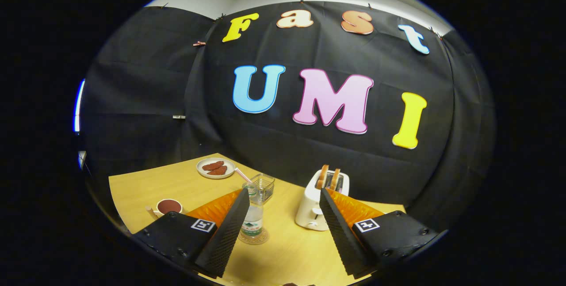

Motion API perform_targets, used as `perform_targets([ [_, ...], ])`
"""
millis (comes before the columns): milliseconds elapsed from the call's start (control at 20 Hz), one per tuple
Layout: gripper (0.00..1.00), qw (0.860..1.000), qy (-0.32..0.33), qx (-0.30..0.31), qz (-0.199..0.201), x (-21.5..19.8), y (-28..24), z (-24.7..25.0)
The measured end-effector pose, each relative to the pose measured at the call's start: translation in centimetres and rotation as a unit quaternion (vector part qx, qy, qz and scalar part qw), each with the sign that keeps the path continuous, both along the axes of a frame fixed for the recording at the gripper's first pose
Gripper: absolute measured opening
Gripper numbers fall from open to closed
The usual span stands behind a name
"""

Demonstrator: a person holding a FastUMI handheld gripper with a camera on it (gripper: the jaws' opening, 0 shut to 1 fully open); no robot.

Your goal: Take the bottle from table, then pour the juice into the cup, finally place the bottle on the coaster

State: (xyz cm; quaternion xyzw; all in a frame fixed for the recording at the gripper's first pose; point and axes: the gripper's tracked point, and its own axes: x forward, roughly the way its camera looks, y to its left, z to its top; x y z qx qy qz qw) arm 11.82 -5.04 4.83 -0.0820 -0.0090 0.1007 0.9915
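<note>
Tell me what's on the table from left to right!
Mug → plate → bottle on its coaster → toaster. The hand-held gripper is open, with the bottle just inside one finger.

Bottle (253,219): clear plastic, green label, upright on round coaster (254,237), just beside left finger's tip. Cup (264,187): clear glass, upright just behind bottle, striped straw (242,175) leaning out of it
</note>
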Motion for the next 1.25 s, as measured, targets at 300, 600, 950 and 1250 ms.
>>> perform_targets([
  [300, 0.98, 0.997, -0.023, 0.029, -0.072, -5.6, -4.2, 3.8],
  [600, 0.97, 0.985, -0.034, 0.047, -0.165, -9.4, -7.5, 3.7],
  [950, 0.98, 0.977, -0.031, 0.052, -0.206, -11.0, -8.3, 4.2],
  [1250, 0.97, 0.978, -0.036, 0.062, -0.198, -11.2, -6.3, 5.4],
])
